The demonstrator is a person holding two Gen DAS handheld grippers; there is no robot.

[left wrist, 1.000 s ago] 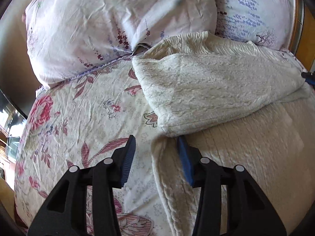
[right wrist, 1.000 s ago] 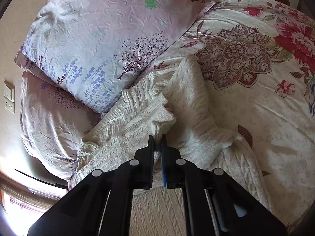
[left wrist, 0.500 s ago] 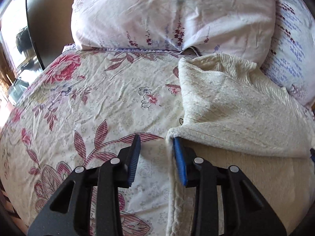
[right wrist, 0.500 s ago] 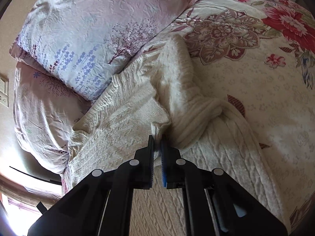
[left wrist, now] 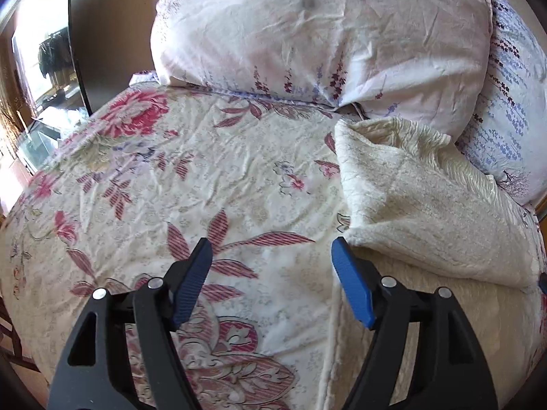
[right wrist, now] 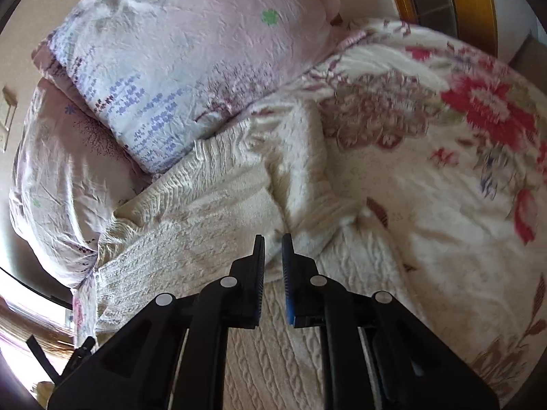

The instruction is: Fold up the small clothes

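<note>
On the flowered bedspread (left wrist: 171,177), at the left: left gripper (left wrist: 270,244) with jaws spread wide, just been opening, only bare bedspread between them. Just to the right of its right finger, touching it or nearly: corner of the cream knitted sweater (left wrist: 427,212), folded flap on top, fold edge running away to the right, below the pillows (left wrist: 324,34). Further right, directly above the sweater's middle: right gripper (right wrist: 272,239), jaws almost pressed together, a thin slit left; impossible to tell if knit is pinched there. Judged nearer for the next fold: right hand.
</note>
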